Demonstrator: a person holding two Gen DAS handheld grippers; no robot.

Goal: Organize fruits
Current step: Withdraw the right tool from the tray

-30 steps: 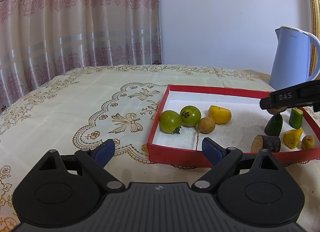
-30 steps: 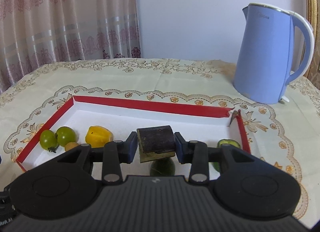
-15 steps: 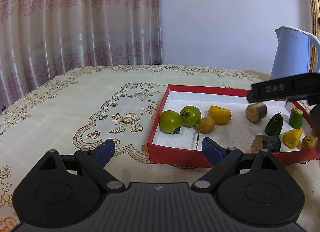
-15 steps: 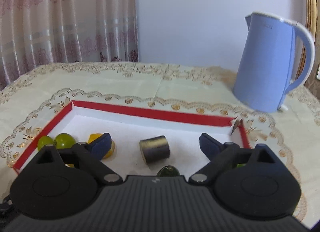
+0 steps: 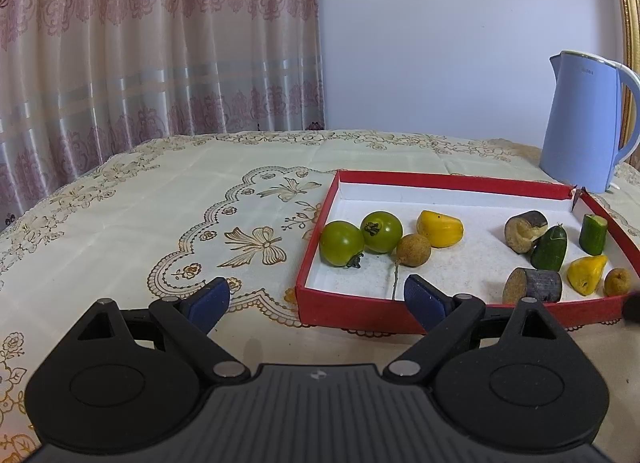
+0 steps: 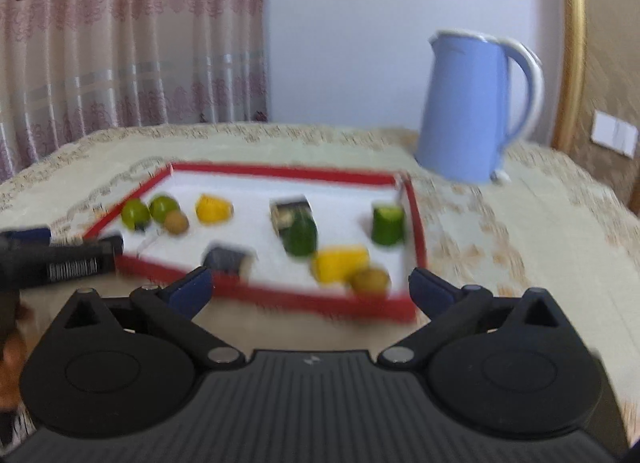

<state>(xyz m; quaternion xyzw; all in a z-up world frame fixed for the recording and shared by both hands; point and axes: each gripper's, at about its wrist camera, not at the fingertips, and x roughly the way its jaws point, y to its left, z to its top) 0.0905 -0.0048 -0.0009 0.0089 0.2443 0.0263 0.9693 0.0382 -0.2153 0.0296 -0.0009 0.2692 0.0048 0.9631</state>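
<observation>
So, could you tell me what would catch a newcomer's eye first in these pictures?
The red tray on the embroidered tablecloth stands out first, with two green tomatoes at its left end and cut green, yellow and dark pieces at its right end. Behind its far right corner stands a tall blue kettle.

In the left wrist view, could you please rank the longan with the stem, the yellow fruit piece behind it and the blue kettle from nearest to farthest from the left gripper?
From the left gripper:
1. Longan with the stem, in the tray's near left part, beside the green tomatoes.
2. Yellow fruit piece, just behind it, mid-tray.
3. Blue kettle, beyond the tray's far right corner.
</observation>
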